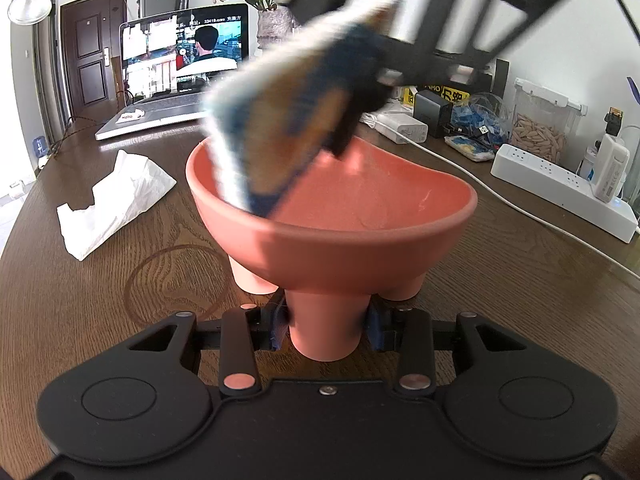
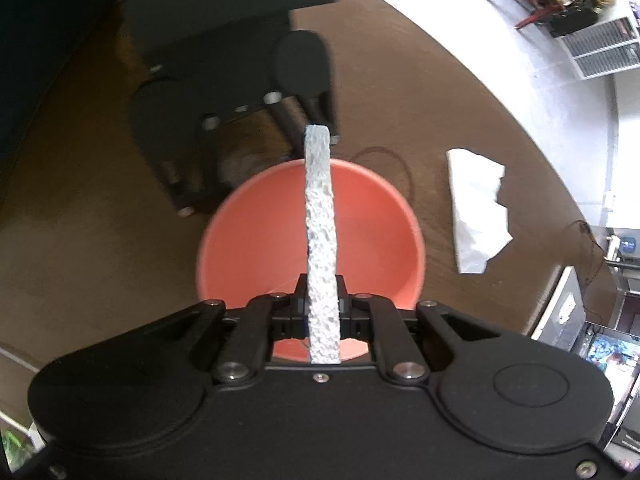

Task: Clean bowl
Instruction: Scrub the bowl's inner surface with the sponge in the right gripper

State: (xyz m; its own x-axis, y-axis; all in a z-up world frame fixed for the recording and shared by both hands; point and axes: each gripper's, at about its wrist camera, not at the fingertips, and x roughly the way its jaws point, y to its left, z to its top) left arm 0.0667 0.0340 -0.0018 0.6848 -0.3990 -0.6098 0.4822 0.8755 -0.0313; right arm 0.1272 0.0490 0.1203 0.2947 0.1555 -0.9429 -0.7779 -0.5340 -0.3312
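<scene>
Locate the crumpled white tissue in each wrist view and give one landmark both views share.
Left wrist: white tissue lies on the table at left, left of the bowl.
Right wrist: tissue lies at right, right of the bowl.
Shared landmark: the pink bowl.

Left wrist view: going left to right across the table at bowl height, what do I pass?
Crumpled white tissue → pink bowl, with the sponge dipping into its left side → white power strip.
</scene>
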